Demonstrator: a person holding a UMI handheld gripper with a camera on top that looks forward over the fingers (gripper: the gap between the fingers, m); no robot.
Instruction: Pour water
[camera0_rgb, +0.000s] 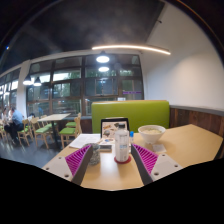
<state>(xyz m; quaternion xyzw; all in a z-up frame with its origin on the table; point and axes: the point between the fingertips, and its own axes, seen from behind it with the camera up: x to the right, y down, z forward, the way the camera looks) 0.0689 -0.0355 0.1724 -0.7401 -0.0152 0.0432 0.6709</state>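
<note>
Gripper view: hand-held gripper (113, 160) spread around a bottle (122, 146) on the table (190, 145), bowl (152, 133) beyond.

Bench (195, 145) top smooth pale wood-look with slight sheen; bottle (122, 146) clear glossy plastic with paper-like label; bowl (151, 134) glossy white; booth seat (130, 112) matt green upholstery.
</note>
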